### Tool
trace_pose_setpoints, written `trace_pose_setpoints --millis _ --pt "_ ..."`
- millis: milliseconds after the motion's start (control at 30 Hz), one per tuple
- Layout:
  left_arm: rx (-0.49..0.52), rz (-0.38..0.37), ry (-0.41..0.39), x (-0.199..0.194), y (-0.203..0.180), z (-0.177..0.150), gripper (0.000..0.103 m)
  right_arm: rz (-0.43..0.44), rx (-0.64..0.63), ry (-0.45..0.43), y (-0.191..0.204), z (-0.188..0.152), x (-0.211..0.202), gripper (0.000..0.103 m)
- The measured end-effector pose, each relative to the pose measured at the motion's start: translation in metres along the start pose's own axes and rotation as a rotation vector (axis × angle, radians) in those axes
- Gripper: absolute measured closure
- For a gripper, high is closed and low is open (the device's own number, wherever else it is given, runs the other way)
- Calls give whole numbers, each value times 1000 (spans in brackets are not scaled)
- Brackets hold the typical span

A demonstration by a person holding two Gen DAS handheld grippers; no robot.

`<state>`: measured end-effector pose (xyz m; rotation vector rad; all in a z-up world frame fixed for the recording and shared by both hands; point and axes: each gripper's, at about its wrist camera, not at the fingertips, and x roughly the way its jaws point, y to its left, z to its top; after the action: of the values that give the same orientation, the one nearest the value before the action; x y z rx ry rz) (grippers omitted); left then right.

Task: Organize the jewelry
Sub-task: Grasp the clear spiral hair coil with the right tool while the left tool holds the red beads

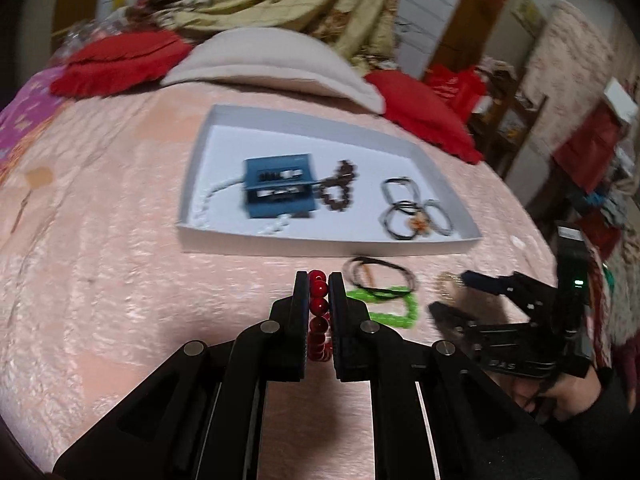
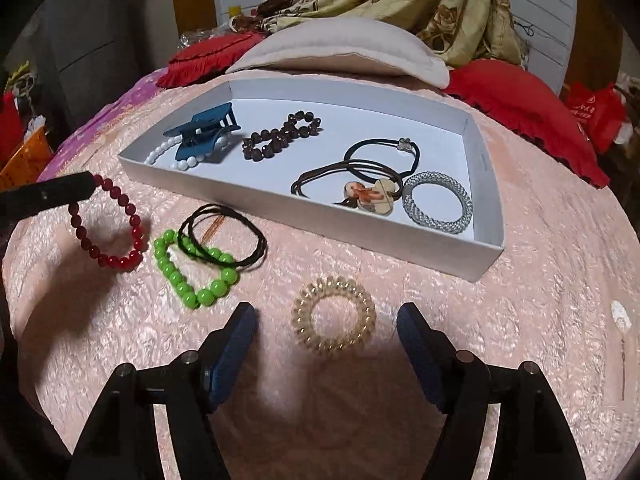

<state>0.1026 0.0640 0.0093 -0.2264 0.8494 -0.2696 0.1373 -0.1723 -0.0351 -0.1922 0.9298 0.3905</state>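
Note:
My left gripper [image 1: 319,280] is shut on a red bead bracelet [image 1: 319,304]. In the right wrist view that bracelet [image 2: 120,236] hangs in a loop from the left gripper's tip [image 2: 86,186] over the pink bedspread. My right gripper [image 2: 326,312] stands open, with a gold spiral hair tie [image 2: 334,316] lying flat between its fingertips, untouched by the pads. A white tray [image 2: 280,216] holds a blue hair claw [image 2: 204,132], a white bead string, a brown bead bracelet [image 2: 280,136], black hair ties and a silver ring [image 2: 438,202].
A green bead bracelet [image 2: 192,276] and thin black hair ties [image 2: 224,236] lie on the bedspread between the red bracelet and the tray. A beige pillow [image 2: 344,52] and red cushions [image 2: 520,100] sit behind the tray. A person's hand [image 1: 560,396] holds the right gripper.

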Motion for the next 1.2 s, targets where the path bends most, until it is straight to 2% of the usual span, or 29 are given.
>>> trace_pose_setpoints --millis 133,233,433,667,933,1200 --pt "-28 32 5 4 7 0 95 9 -10 -11 2 1 -2 52" --pt "-18 54 2 6 6 -2 95 8 7 -13 0 -2 -6 62" --pt "-14 81 7 9 6 -1 95 24 55 -21 -7 -6 -12 71" --pt "-20 96 8 10 9 -1 95 37 67 -82 -6 -9 -33 72" --pt "22 163 7 15 1 -3 95 5 73 -79 -3 -10 -30 71" --pt "30 171 7 16 0 -4 95 -5 93 -94 -8 -10 -33 72"
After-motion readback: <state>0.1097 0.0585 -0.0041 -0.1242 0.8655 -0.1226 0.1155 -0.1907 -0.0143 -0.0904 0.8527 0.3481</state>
